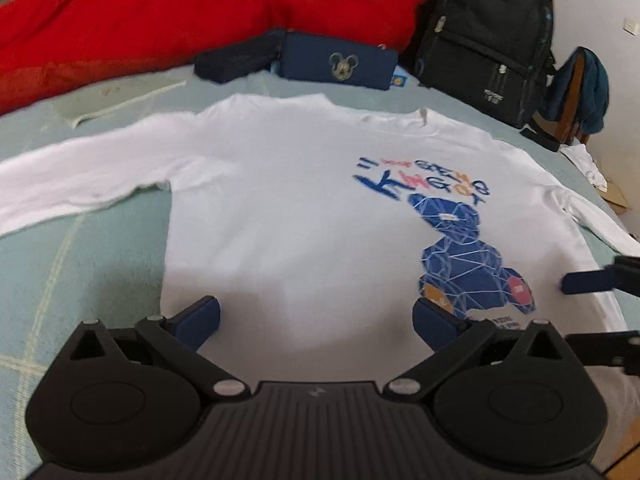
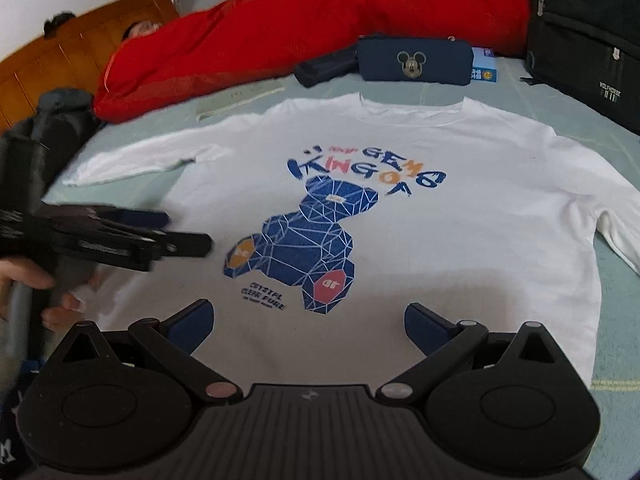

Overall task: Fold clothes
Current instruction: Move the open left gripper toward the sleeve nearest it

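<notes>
Nearest us, the left tongs (image 1: 316,320) stand wide open over the hem of the white long-sleeved sweatshirt (image 1: 288,208), holding nothing; their blue fingers (image 1: 200,318) hover above the cloth, and we cannot tell whether they touch it. The right tongs (image 2: 310,326) are spread just as wide and are also empty, set near the hem on the other side. In the right wrist view the left tongs appear from the side as a dark blur, and a hand (image 2: 24,280) gripping their handle is cut off by the frame edge.

The sweatshirt lies flat, print up, on a pale green checked bed (image 1: 80,264), both sleeves stretched outward; the right sleeve runs out of frame. We read "KING" and "GEMS" above a blue faceted bear (image 2: 308,240), and "CRYSTAL CLEAR PURE" below it, though the smaller lettering is too blurred to be sure.

Beyond the collar lie a navy pouch (image 2: 414,62) with a Mickey Mouse badge, a dark case (image 2: 326,66) touching it, and a half-hidden blue box (image 2: 484,70). Farther back lie a red quilt (image 1: 180,20) and a black backpack (image 1: 486,40), its label unreadable.
</notes>
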